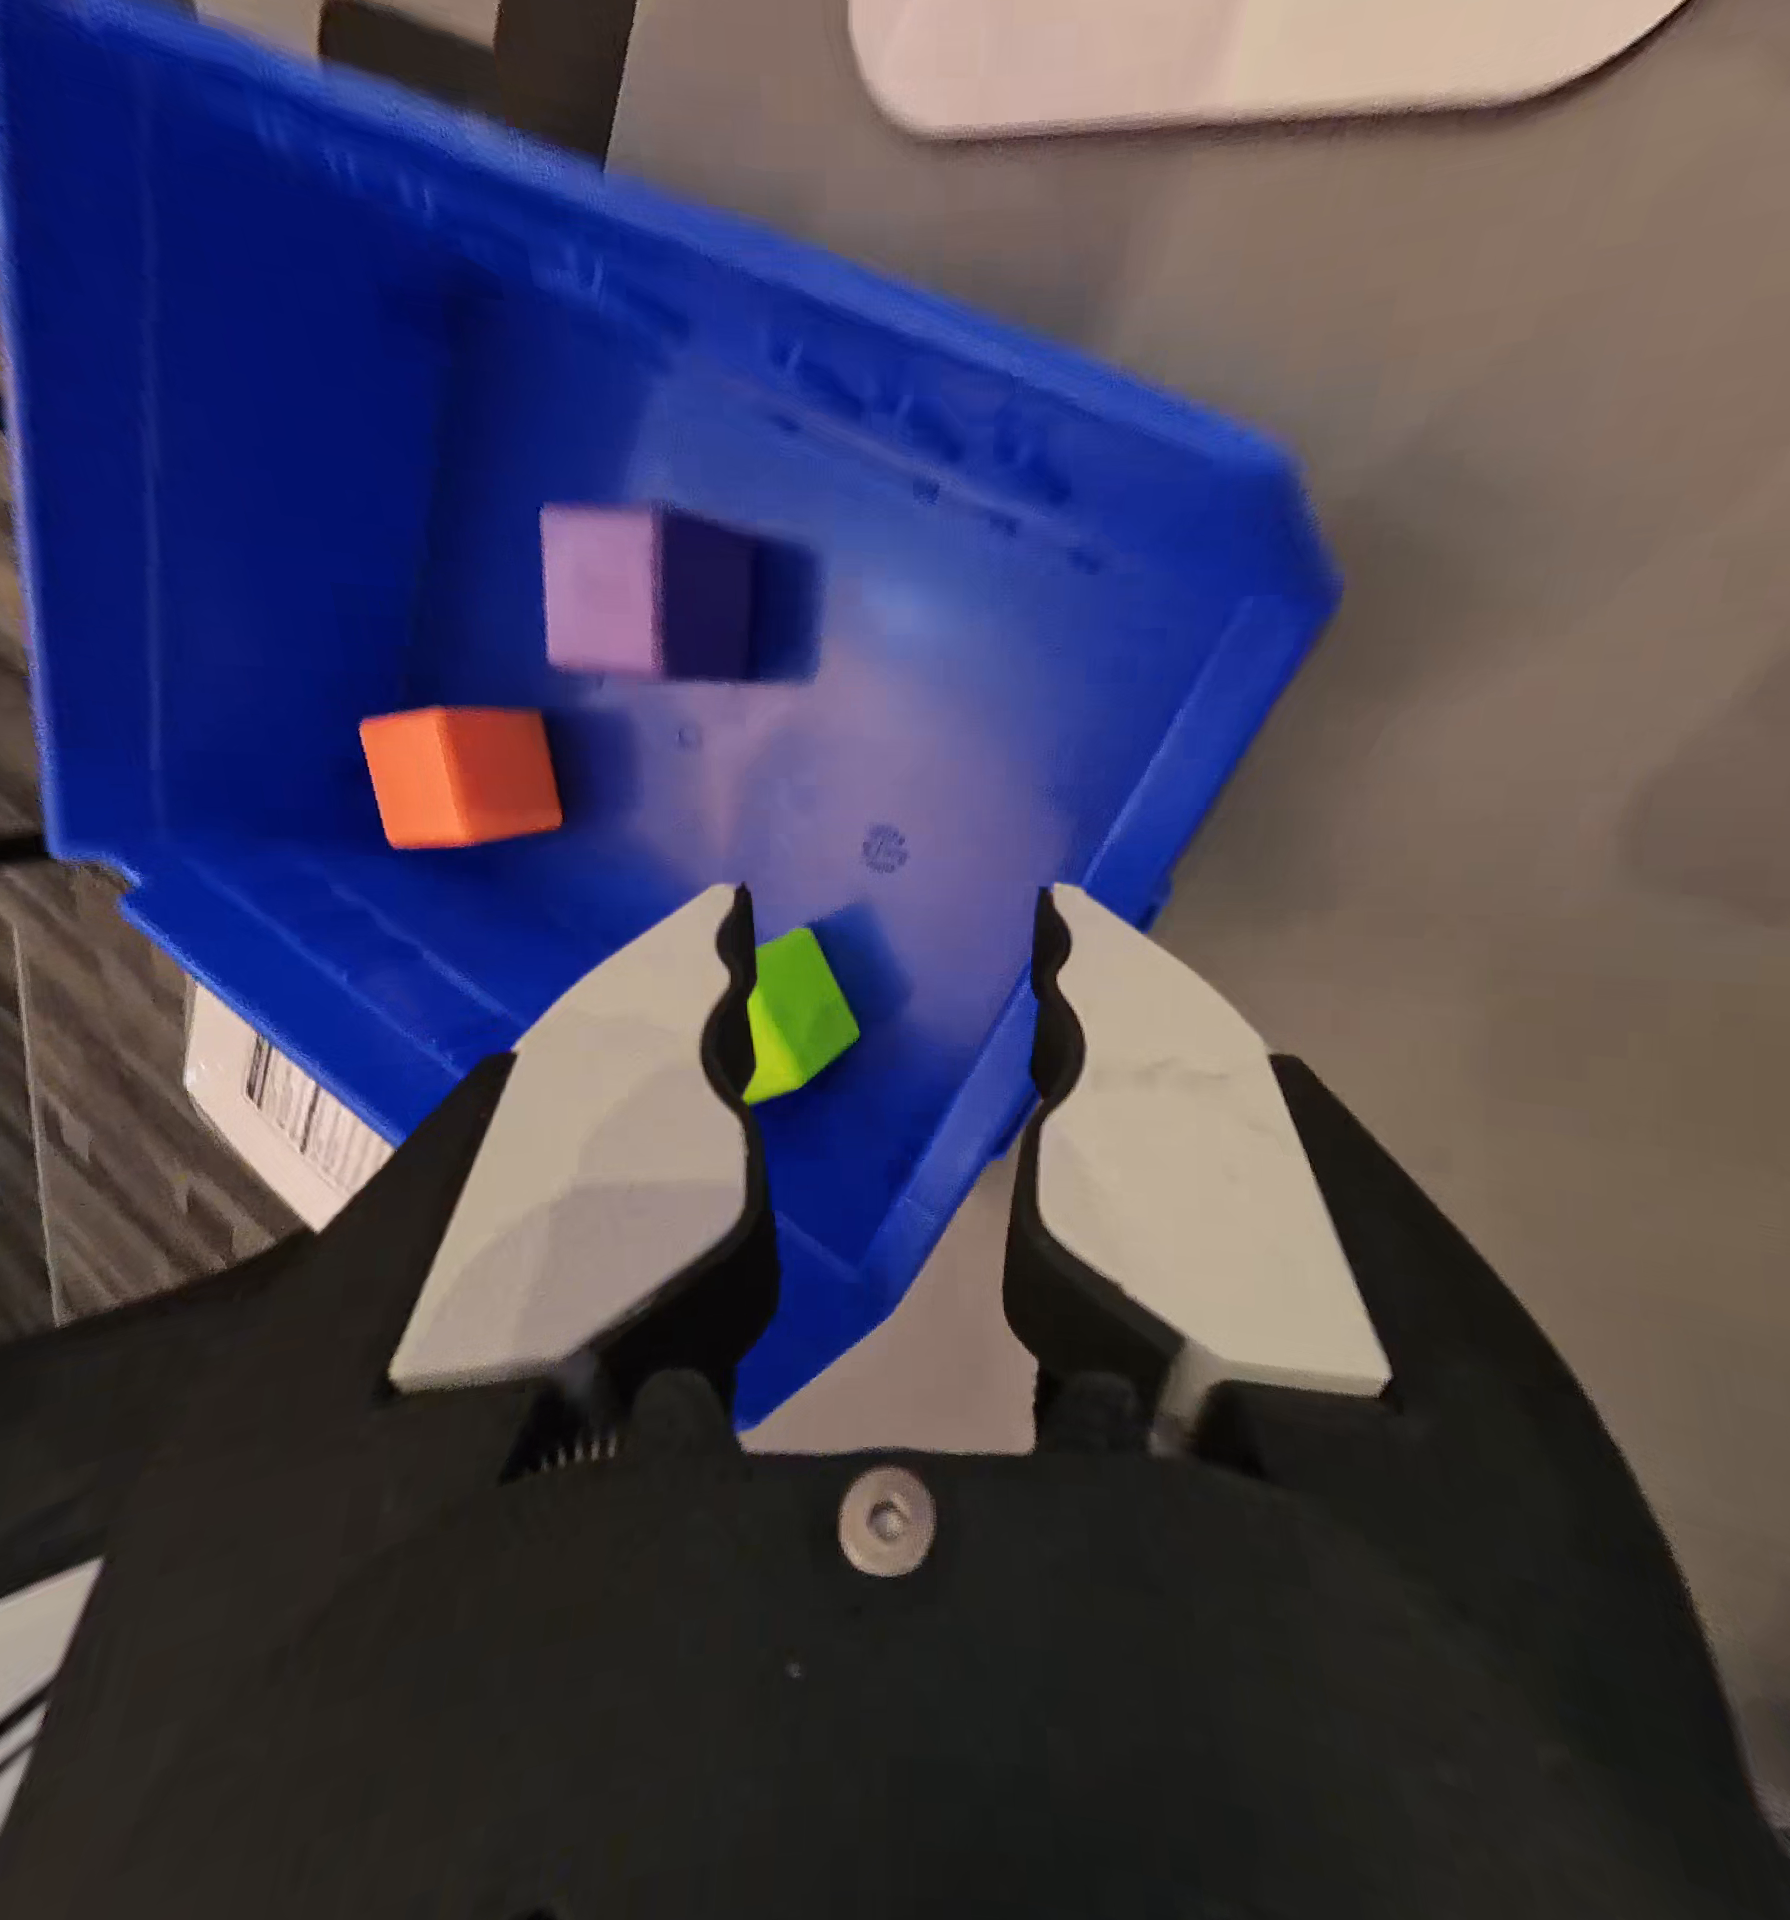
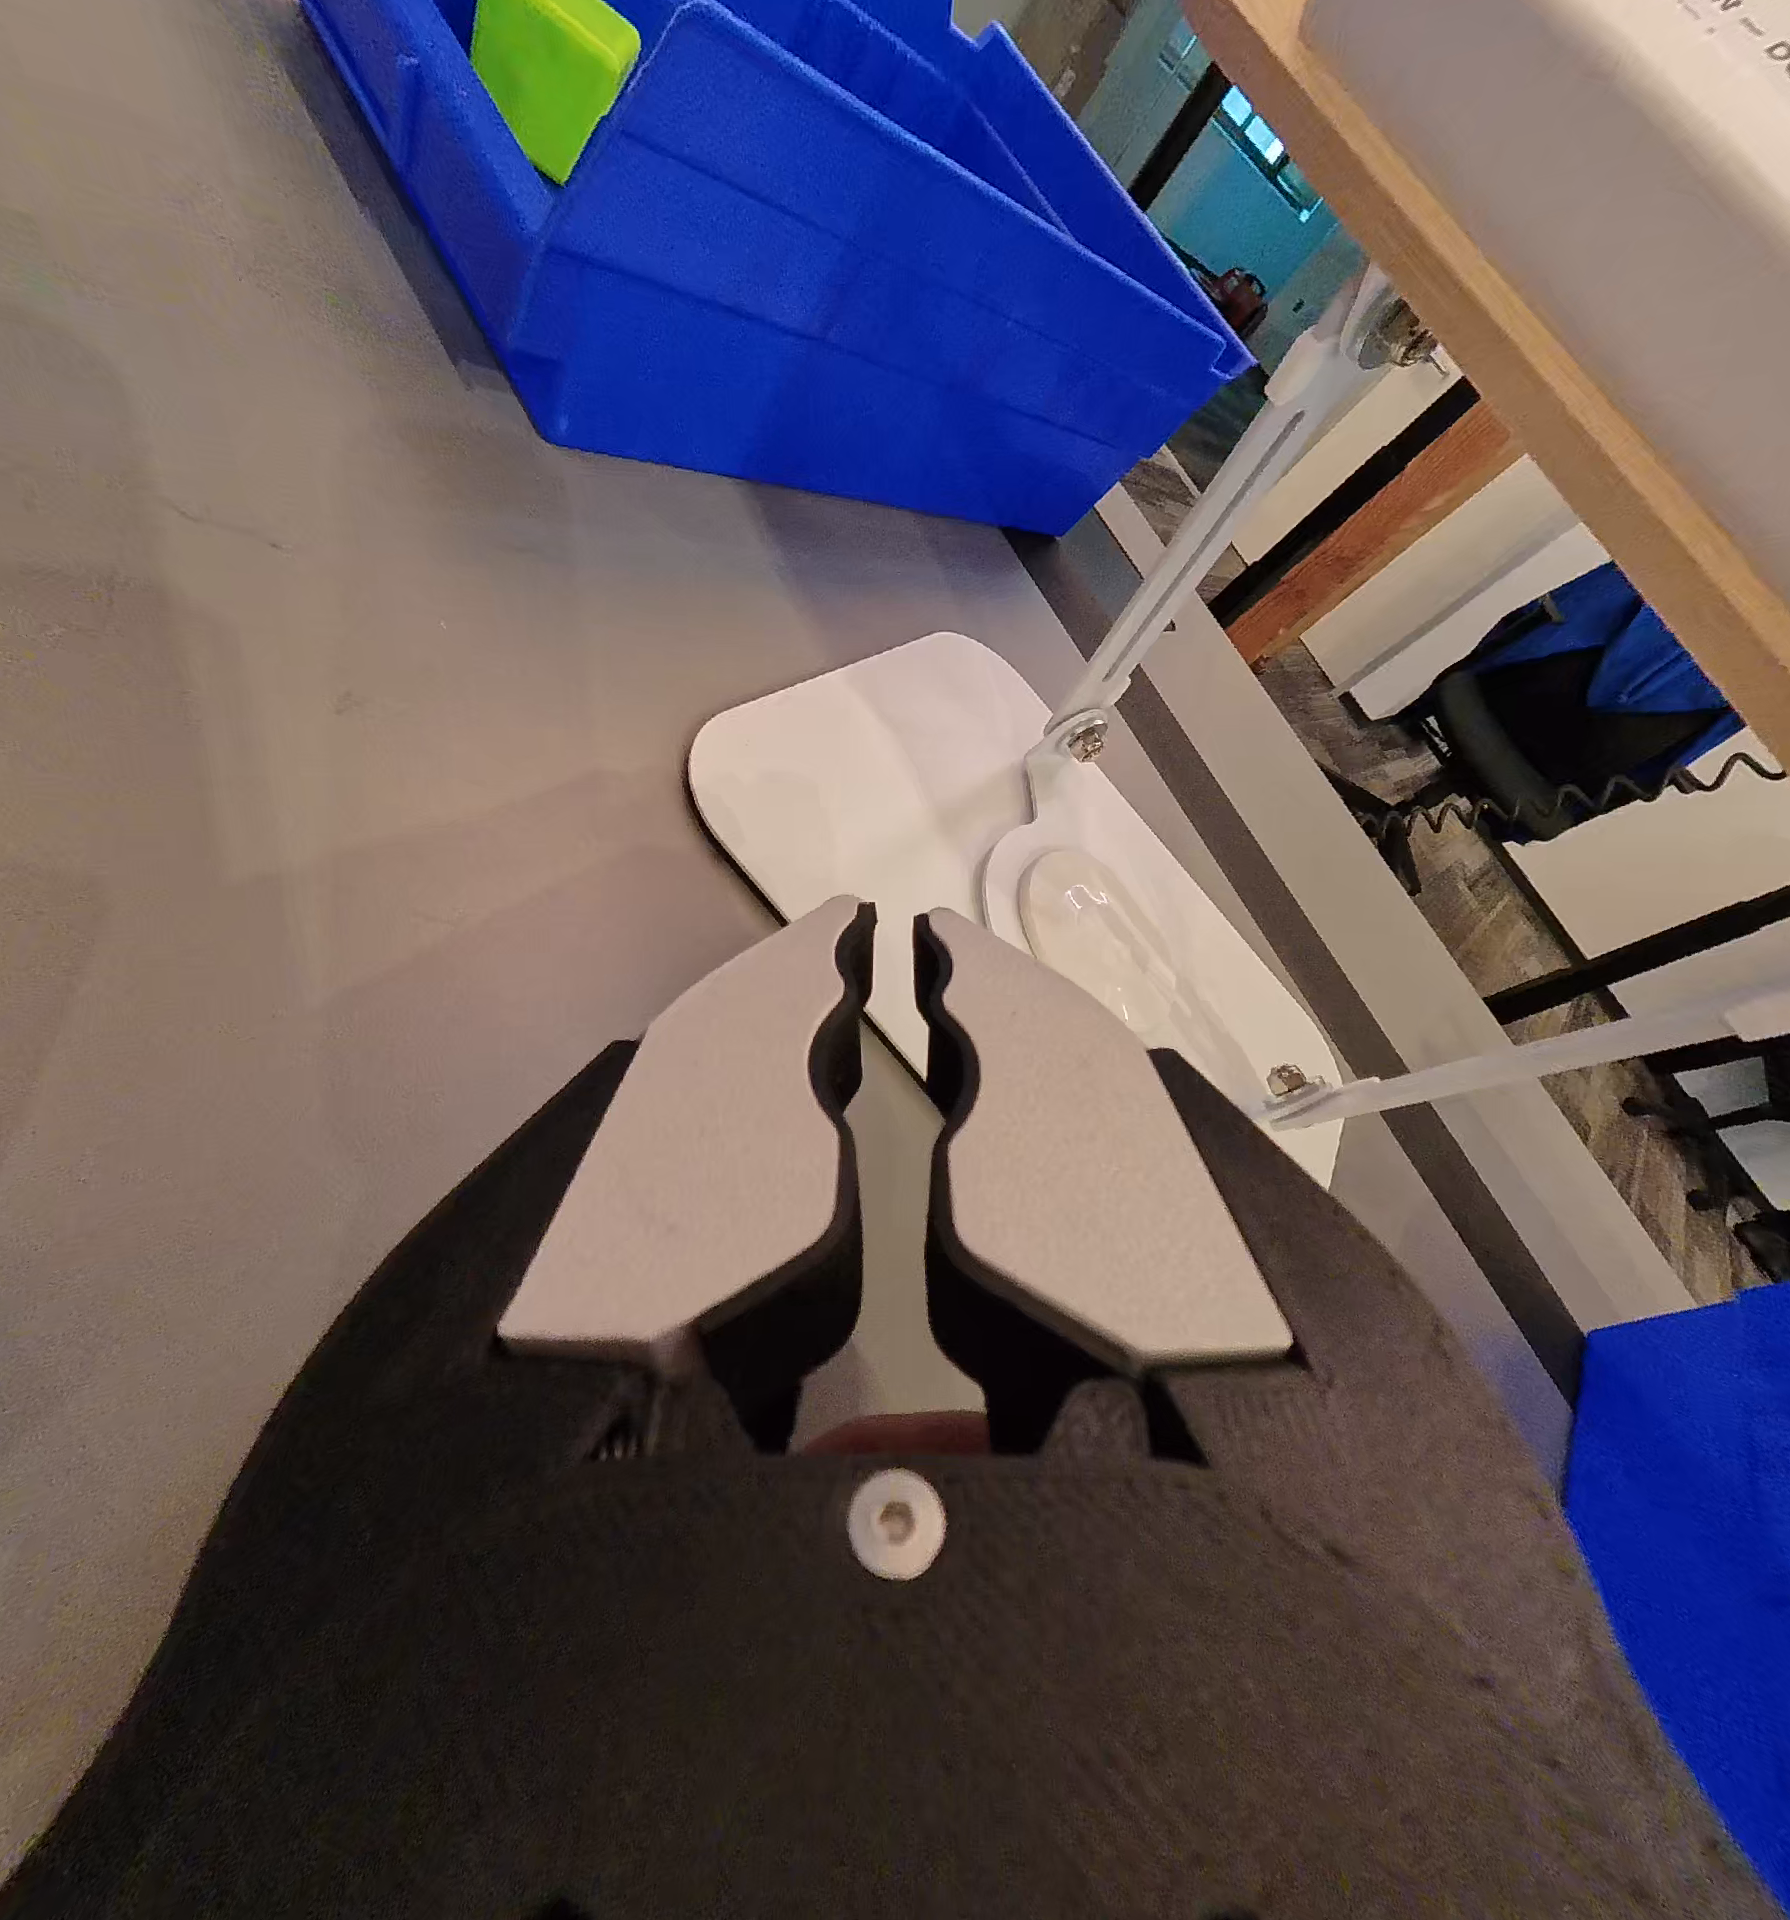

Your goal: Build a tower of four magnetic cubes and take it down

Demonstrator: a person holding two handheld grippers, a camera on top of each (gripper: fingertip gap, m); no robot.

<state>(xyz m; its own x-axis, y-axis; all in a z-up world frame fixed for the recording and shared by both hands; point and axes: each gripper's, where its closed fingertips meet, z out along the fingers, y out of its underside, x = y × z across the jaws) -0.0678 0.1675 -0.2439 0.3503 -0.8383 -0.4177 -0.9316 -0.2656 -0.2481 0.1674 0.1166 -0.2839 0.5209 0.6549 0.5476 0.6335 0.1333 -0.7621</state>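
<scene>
My left hand-held gripper [image 1: 891, 904] hung spread wide over the blue bin [image 1: 247, 416]; green cube [image 1: 803, 1013] between its fingers, orange cube [image 1: 460, 774] and purple cube [image 1: 652, 592] beyond. Right hand-held gripper [image 2: 893, 914] hovered nearly closed, empty, above the desk [image 2: 247, 727].

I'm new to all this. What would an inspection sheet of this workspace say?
Surface: grey table.
Job's things: purple cube, orange cube and green cube lie apart inside a blue bin; no fourth cube or tower seen.
Clutter: white stand base.
Grippers: left gripper open above the bin; right gripper nearly closed, empty.
Cables: coiled black cord beyond the table.
Surroundings: wooden board, patterned floor.
</scene>
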